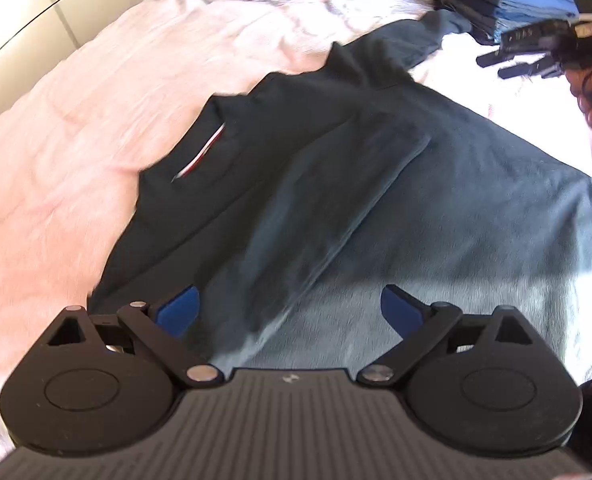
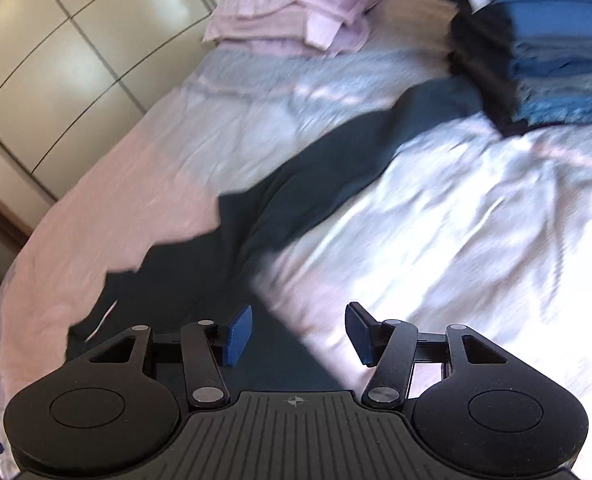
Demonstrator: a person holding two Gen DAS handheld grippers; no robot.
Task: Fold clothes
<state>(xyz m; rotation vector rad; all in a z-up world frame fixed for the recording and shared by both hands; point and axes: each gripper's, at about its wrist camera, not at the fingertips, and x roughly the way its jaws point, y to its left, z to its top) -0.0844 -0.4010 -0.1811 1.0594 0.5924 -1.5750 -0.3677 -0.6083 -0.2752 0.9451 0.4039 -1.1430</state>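
A dark navy shirt (image 1: 336,168) lay spread flat on the pale pink bedsheet (image 1: 96,120), filling the middle of the left wrist view, with a red-and-white striped tag (image 1: 200,156) showing at centre left. The left gripper (image 1: 290,312) hung above the shirt's sunlit lower part, its blue pads wide apart and holding nothing. The right gripper (image 2: 298,334) was likewise spread and empty, over the shirt's edge at lower centre. A stack of folded clothes (image 2: 548,60) sat at upper right, folded pink bedding (image 2: 296,12) at top centre.
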